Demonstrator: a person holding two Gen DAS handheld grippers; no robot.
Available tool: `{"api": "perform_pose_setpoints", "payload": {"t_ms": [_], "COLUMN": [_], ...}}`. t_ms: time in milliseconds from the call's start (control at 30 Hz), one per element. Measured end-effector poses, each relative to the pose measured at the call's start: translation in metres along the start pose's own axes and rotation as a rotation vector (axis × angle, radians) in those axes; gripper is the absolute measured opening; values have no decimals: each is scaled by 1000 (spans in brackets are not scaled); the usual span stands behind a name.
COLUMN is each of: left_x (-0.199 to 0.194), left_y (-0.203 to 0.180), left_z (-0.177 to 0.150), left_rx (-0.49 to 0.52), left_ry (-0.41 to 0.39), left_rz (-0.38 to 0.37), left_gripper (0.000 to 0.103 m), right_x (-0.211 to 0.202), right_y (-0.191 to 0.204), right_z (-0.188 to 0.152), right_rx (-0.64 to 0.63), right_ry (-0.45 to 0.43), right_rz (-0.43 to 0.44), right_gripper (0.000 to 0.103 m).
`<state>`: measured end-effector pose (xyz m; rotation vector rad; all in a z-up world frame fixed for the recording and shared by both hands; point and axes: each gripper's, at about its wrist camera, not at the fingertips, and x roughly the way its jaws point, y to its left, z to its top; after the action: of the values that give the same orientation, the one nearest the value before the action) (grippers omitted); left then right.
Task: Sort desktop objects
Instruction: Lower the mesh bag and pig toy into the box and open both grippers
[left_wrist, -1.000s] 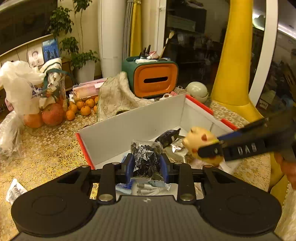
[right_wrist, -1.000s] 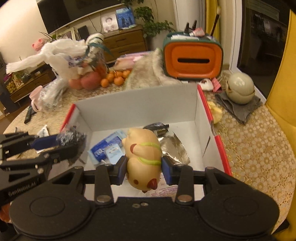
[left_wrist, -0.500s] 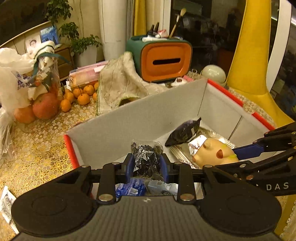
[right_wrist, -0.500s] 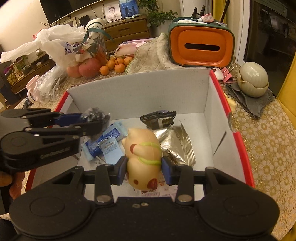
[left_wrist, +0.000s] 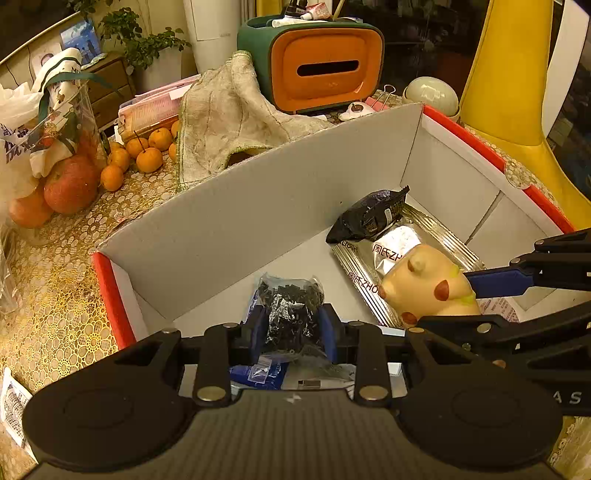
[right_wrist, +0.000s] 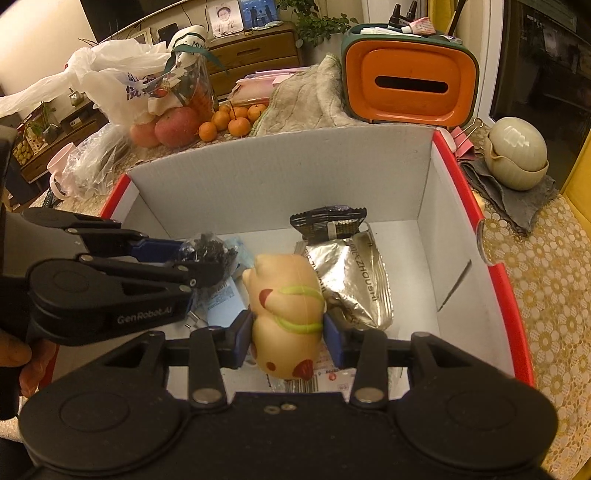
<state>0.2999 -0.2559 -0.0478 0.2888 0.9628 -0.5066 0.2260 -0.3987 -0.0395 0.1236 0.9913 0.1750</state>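
Observation:
A white cardboard box with red rims (left_wrist: 258, 206) (right_wrist: 280, 173) stands on the table. My left gripper (left_wrist: 291, 328) is shut on a clear bag of small black pieces (left_wrist: 290, 314), held low inside the box; it also shows in the right wrist view (right_wrist: 207, 254). My right gripper (right_wrist: 288, 328) is shut on a cream pig toy (right_wrist: 286, 306) with a green strap, held inside the box beside the left gripper; the toy also shows in the left wrist view (left_wrist: 424, 284). In the box lie a silver foil pack (left_wrist: 399, 247), a black snack pack (left_wrist: 369, 214) and blue packets (left_wrist: 258, 371).
Behind the box stand an orange-and-green tissue box (left_wrist: 317, 70), a crumpled cloth (left_wrist: 229, 118), small oranges (left_wrist: 147, 147), apples in a plastic bag (left_wrist: 70, 184) and a round ceramic pot (right_wrist: 517, 151). A yellow chair (left_wrist: 517, 74) is at the right.
Both grippers have moved forward and down into the box, still holding the bag and the pig toy. The two grippers now sit closer together.

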Motion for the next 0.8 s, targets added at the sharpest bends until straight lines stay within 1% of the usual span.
{"api": "perform_pose_setpoints", "payload": {"t_ms": [200, 300, 400, 433, 467, 500, 533, 800], "left_x": [-1, -5, -12, -15, -19, -22, -26, -60], "left_y": [2, 1, 0, 0, -1, -2, -2, 10], "left_z": [0, 0, -1, -1, 0, -1, -1, -9], "left_rx": [0, 0, -2, -3, -3, -3, -5, -54], "left_ry": [-4, -14, -31, -38, -45, -51, -61, -115], "left_rz": [-7, -3, -16, -21, -23, -17, -11, -6], "left_gripper": [30, 32, 44, 49, 57, 61, 67, 67], "right_x": [0, -2, -6, -8, -10, -13, -16, -41], "right_y": [-1, -2, -2, -2, -3, -3, -2, 5], "right_z": [0, 0, -1, -2, -2, -2, -2, -3], "right_rx": [12, 20, 21, 23, 24, 24, 24, 16], "right_ry": [3, 8, 6, 4, 1, -4, -10, -41], "right_rz": [4, 7, 5, 6, 8, 11, 11, 5], "right_gripper": [45, 46, 48, 50, 51, 58, 61, 61]}}
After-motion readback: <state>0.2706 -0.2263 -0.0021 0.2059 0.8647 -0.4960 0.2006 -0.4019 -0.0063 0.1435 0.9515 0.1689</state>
